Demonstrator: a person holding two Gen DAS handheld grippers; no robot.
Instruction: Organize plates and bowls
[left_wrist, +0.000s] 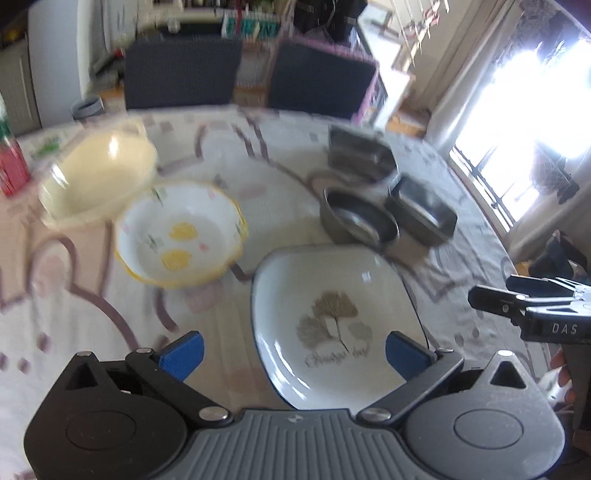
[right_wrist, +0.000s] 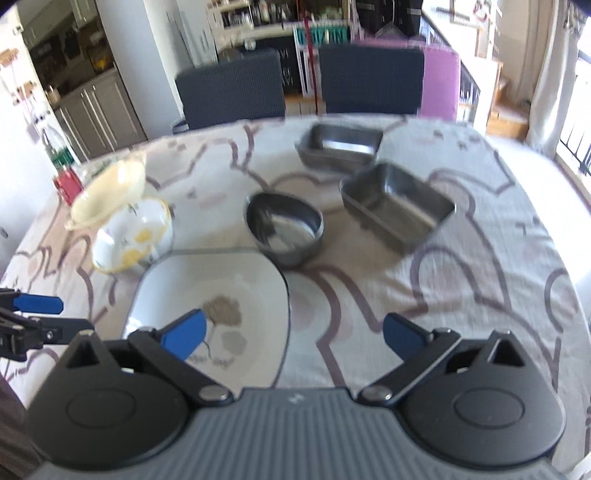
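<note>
**A:** Plates and bowls, then. What have your fingers got hold of?

**B:** Nothing. My left gripper (left_wrist: 293, 352) stands spread as wide as it goes, and so does my right gripper (right_wrist: 293, 334); no pad touches anything. Both hang above the table and point steeply down.

**A:** What lies nearest?

**B:** A white square plate (left_wrist: 332, 314) with a dark rim and a leaf print, flat on the tablecloth (right_wrist: 480, 258), below and between my two grippers.

**A:** How will it handle?

**B:** I judge it glazed ceramic: stiff, fairly heavy, slick and breakable. Lying flat, it offers only the raised rim, so I would pinch an edge from each side and keep it level.

**A:** And further out?

**B:** A round steel bowl (right_wrist: 284, 230) sits just beyond the plate's far corner, with two rectangular steel tubs (right_wrist: 397, 206) behind it. Those look light, hard and hard to break, though smooth; a wall pinched over the lip should do.

**A:** The other side?

**B:** A white bowl with lemon prints (left_wrist: 181, 234) and a scalloped yellow rim, touching or nearly touching a cream bowl (left_wrist: 98, 181) behind it. Probably brittle, so rim grips again.

**A:** Anything in the way?

**B:** The steel bowl crowds the plate's far corner. A red-and-green bottle (left_wrist: 11, 162) stands at the table's edge, near the cream bowl.
</note>
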